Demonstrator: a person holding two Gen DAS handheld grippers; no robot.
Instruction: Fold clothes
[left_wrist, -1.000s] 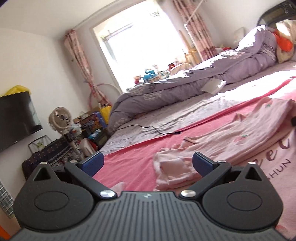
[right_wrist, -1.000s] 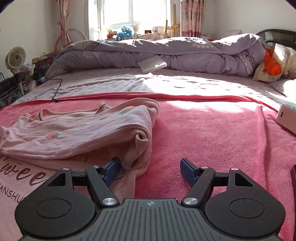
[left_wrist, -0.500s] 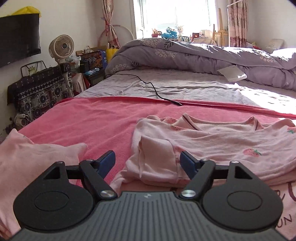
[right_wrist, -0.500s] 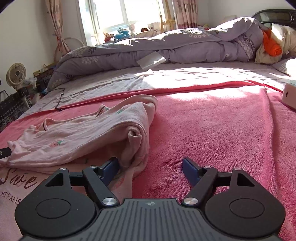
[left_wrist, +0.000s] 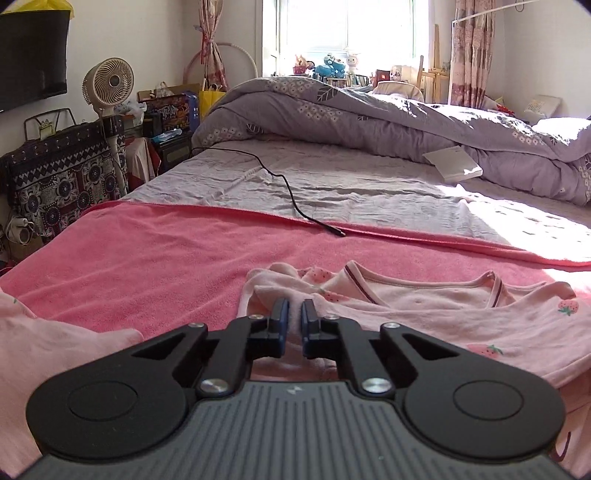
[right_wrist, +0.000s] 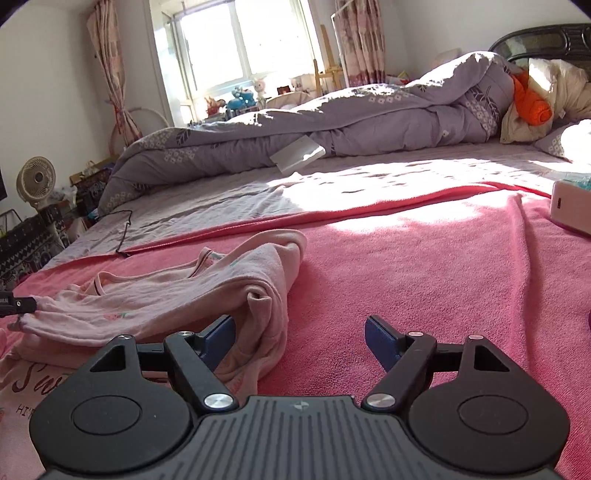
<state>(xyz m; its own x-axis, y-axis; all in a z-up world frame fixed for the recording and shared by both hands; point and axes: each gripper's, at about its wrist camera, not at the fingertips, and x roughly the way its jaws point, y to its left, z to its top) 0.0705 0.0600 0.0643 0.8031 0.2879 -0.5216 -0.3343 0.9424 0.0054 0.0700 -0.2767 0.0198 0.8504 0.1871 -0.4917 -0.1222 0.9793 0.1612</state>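
A pale pink top with strawberry prints (left_wrist: 436, 306) lies half folded on a pink blanket (left_wrist: 166, 258) on the bed. My left gripper (left_wrist: 292, 314) is shut on the top's left end, with a fold of cloth pinched between its blue pads. In the right wrist view the same top (right_wrist: 192, 295) lies left of centre. My right gripper (right_wrist: 299, 332) is open, low over the blanket (right_wrist: 424, 266), its left finger against the top's bunched right edge. The tip of the left gripper (right_wrist: 16, 303) shows at the far left.
Another pink garment with lettering (right_wrist: 26, 384) lies under the top, and a pink cloth (left_wrist: 55, 354) lies at my left. A purple duvet (left_wrist: 369, 118) and white card (left_wrist: 452, 168) lie behind, a black cable (left_wrist: 291, 192) crosses the sheet, and a white box (right_wrist: 572, 206) sits right.
My left gripper has moved forward and shut on the top's left end. My right gripper has stayed open by the top's right edge, with its view tilted slightly.
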